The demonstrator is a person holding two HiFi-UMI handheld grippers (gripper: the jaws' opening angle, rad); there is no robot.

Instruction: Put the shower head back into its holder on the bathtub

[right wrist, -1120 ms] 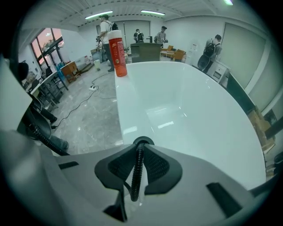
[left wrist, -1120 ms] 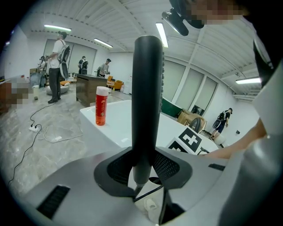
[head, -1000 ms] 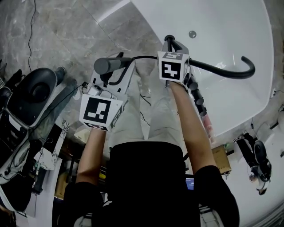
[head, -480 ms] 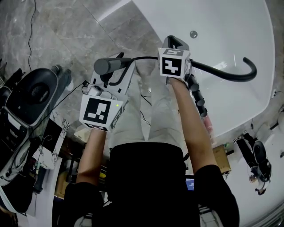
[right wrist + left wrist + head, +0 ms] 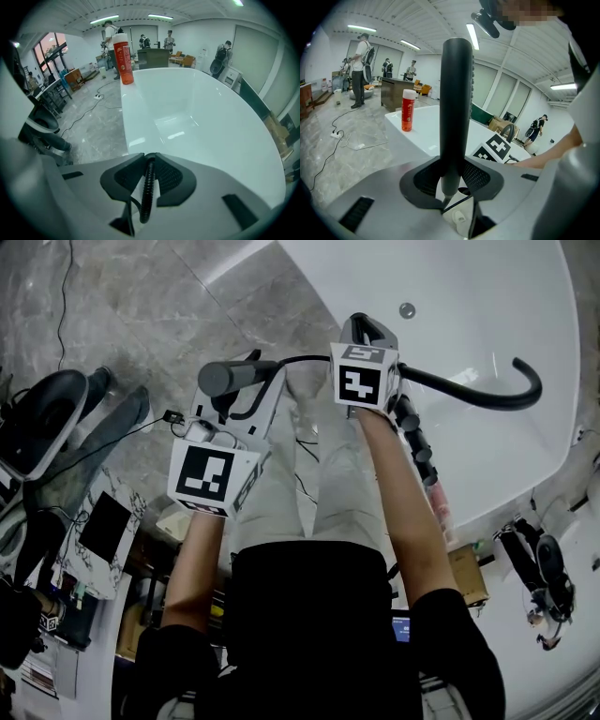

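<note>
Here, black hose [image 5: 469, 396] arcs over bathtub [image 5: 487, 296]; red bottle [image 5: 123, 63] on rim.

Black cylindrical shower head [image 5: 457, 103] standing upright, being clamped in left gripper [image 5: 451, 177], its ribbed hose [image 5: 441, 383] arcing over white bathtub [image 5: 487, 296]

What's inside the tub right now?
A black hose curves across the white tub, and a round fitting sits on its far wall; nothing else shows. The arm hides part of the near rim.

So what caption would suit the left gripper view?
Left gripper grips the shower head; red bottle stands on the bathtub rim.
</note>
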